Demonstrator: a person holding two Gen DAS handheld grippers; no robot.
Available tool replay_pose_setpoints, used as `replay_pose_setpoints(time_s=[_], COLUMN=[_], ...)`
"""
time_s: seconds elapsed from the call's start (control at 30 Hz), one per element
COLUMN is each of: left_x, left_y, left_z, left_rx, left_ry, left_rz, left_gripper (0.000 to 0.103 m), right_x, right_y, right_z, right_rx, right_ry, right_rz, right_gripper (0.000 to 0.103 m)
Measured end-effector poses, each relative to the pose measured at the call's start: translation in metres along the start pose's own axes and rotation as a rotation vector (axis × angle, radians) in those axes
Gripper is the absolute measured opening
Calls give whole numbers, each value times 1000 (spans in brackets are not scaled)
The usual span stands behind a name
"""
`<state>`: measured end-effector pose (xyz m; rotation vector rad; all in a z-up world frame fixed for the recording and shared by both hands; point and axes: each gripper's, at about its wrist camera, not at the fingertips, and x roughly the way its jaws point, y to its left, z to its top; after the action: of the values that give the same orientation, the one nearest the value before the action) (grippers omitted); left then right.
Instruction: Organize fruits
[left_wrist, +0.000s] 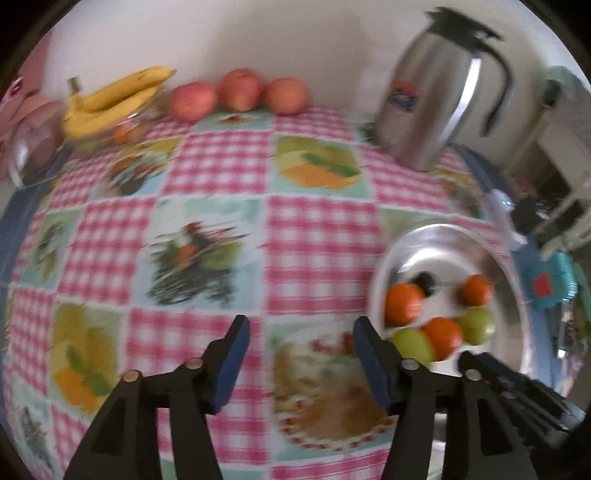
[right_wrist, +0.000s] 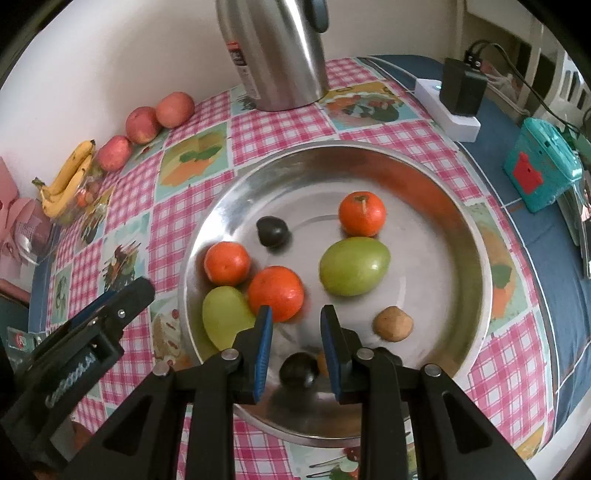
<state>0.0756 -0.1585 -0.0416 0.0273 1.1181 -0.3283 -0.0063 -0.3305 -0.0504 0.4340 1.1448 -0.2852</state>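
Two views, and your left one is smeared by motion blur. Your left gripper (left_wrist: 301, 360) has its jaws wide apart over the checked surface (left_wrist: 221, 162), nothing between them. At the right of this view the steel plate (left_wrist: 436, 240) is partly hidden behind the right-hand finger (left_wrist: 373, 365), and its fruits read only as orange, green and dark blobs. Bananas (left_wrist: 110, 99) and three apples (left_wrist: 240, 92) lie along the far wall, soft-edged.

From your right wrist, the plate (right_wrist: 472, 266) is sharp. Your right gripper (right_wrist: 295, 325) hangs over its near side, jaws narrowly parted and gripping nothing. Behind them sit a dark round fruit (right_wrist: 297, 369) and a half-hidden orange piece. Three tangerines (right_wrist: 275, 291), two green fruits (right_wrist: 354, 266), another dark fruit (right_wrist: 271, 230) and a brown one (right_wrist: 392, 323) lie inside. The kettle (right_wrist: 273, 55) is cut off at the top.
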Motion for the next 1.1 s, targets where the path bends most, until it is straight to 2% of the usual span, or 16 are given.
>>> replay_pose_setpoints(time_s=[0.03,0.1,0.17,0.23,0.3,0.33,0.47,0.53,0.57,0.6,0.83,0.97,1.1], left_x=[2,6,10,11,10,9,9,7,4,2,-23,-34,-47], left_y=[5,18,30,38,42,42,44,46,47,48,61,70,72], left_z=[-2,-7,-11,-15,-18,-21,-27,-30,-31,-32,-42,-52,-64], left_rx=[-10,-40,-68,-80,-71,-61,-30,-31,-29,-25,-52,-89,-85], left_ry=[11,28,42,45,31,21,14,10,2,-6,-60,-44,-41], left_rz=[23,63,91,124,156,175,208,215,229,247,348,355,406], left_gripper=[75,87,93,101,103,103,103,103,103,103,103,103,103], right_x=[1,2,4,4,4,5,7,6,5,4,0,-4,-8], right_y=[1,5,7,10,14,16,26,33,36,39,47,45,45], right_z=[0,-2,-3,-5,-7,-8,-13,-15,-17,-19,-36,-49,-61], right_rx=[-4,-15,-24,-38,-61,-69,-103,-132,-146,-161,-209,-209,-219], right_ry=[2,9,12,7,-6,-13,-32,-45,-50,-59,-69,-62,-60], right_rz=[-4,-14,-18,-31,-53,-59,-41,-41,-47,-53,-59,-53,-52], right_gripper=[32,54,61,63,81,84,84,89,96,97,97,97,97])
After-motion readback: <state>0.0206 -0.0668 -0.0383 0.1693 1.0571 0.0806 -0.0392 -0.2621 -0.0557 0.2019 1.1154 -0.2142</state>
